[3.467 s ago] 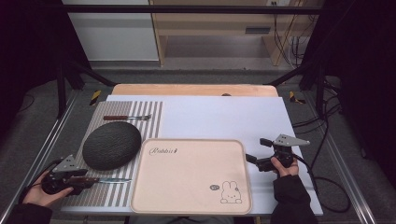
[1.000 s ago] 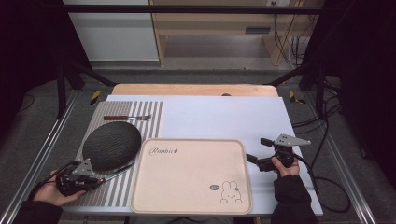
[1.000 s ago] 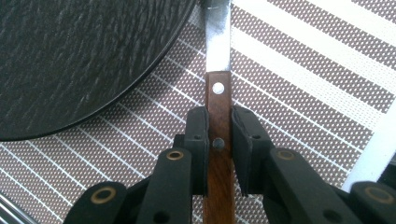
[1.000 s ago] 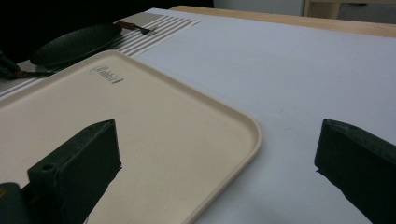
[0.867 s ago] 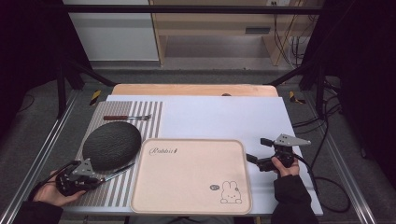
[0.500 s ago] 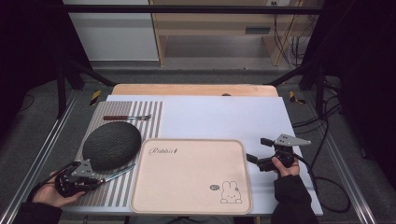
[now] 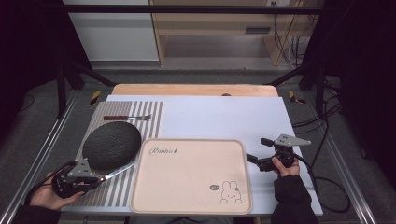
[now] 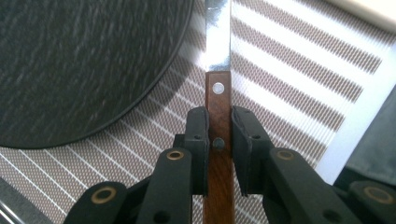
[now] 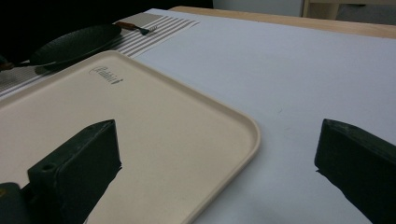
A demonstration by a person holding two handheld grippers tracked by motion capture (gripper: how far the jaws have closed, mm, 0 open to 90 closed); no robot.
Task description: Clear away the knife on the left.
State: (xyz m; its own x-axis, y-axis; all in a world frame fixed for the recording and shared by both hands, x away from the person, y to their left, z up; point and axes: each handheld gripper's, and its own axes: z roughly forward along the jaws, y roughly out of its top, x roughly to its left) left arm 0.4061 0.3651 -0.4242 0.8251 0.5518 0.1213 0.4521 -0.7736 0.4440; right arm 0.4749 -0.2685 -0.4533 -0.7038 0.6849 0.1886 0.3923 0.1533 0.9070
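Observation:
My left gripper [image 7: 93, 179] is at the front left, shut on the wooden handle of a knife [image 8: 218, 107]. The pads [image 8: 198, 135] press on the handle from both sides. The steel blade [image 7: 116, 171] points up and to the right, past the near rim of a dark round plate [image 7: 112, 145], towards a beige tray [image 7: 187, 177]. Whether the blade touches the mat I cannot tell. My right gripper [image 7: 257, 150] rests at the tray's right edge, open, with nothing between its jaws; the tray's corner [image 9: 243, 123] lies ahead of it [image 9: 215, 179].
A striped placemat [image 7: 154, 112] lies under the plate, with a brown-handled fork [image 7: 126, 117] at its far end. A white sheet [image 7: 224, 116] covers the table behind and to the right of the tray. Cables trail off the table's right side.
Since the oldest frame my left gripper has swung the knife from level to slanting up along the plate's rim. Over the last second it has hardly shifted. The right gripper has kept still.

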